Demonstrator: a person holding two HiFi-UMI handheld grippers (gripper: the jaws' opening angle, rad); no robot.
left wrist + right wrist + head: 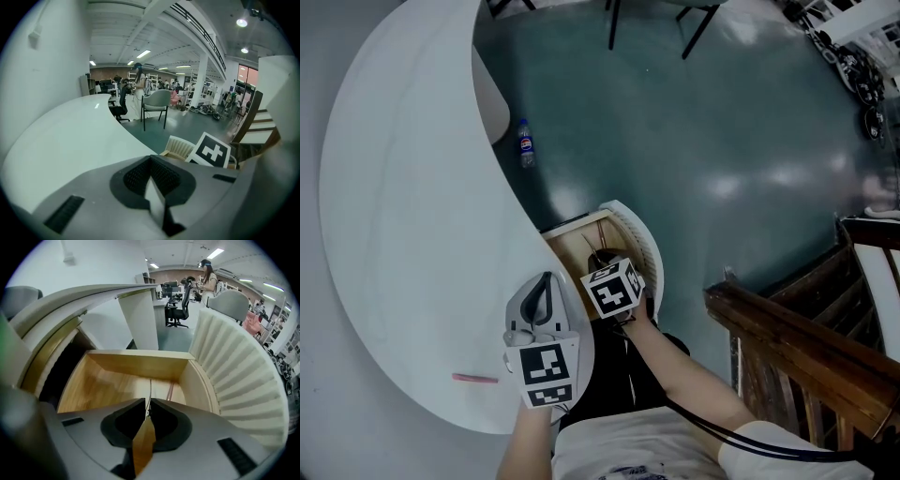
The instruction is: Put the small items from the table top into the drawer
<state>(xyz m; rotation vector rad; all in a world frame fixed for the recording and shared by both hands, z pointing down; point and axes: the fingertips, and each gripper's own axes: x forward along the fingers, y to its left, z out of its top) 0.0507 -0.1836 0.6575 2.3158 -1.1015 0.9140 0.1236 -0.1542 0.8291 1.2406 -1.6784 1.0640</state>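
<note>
Right gripper [148, 404] over the open drawer [136, 363], left gripper [547, 279] by the table [403, 206] edge.
The right gripper view shows its jaws nearly together, pinching a thin dark stick [150, 389] that points down into the wooden drawer, beside a pink stick [170, 391] on the drawer floor. Only the head view shows a pink pen [475, 379] lying on the white table, near the person. The left gripper view shows its jaws closed with nothing between them.

Open-plan office floor.
I see a swivel chair [118, 108], ceiling strip lights [144, 54] and a curved white table [70, 140].
</note>
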